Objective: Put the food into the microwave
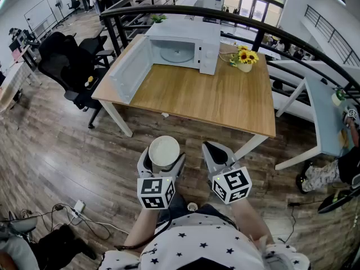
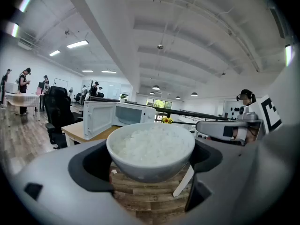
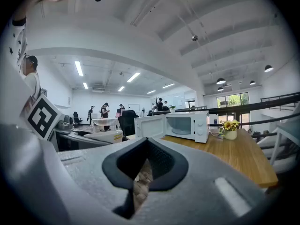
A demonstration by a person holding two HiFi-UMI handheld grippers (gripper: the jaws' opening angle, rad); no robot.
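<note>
A white bowl of rice [image 1: 164,150] hangs over the wooden floor, in front of the table, with my left gripper [image 1: 162,161] shut on its sides. In the left gripper view the bowl [image 2: 151,149] fills the gap between the jaws of the left gripper [image 2: 151,175]. Beside it on the right, my right gripper [image 1: 215,152] is shut and empty; in the right gripper view the pads of the right gripper [image 3: 143,172] meet. The white microwave [image 1: 185,46] stands at the far side of the wooden table [image 1: 225,103], its door [image 1: 130,71] swung open to the left, and its glass turntable is bare.
A pot of sunflowers [image 1: 244,58] stands right of the microwave. Black office chairs [image 1: 64,66] sit left of the table. A dark railing [image 1: 270,30] curves behind it. A white table [image 1: 332,117] is at the right. Cables and a power strip [image 1: 76,207] lie on the floor.
</note>
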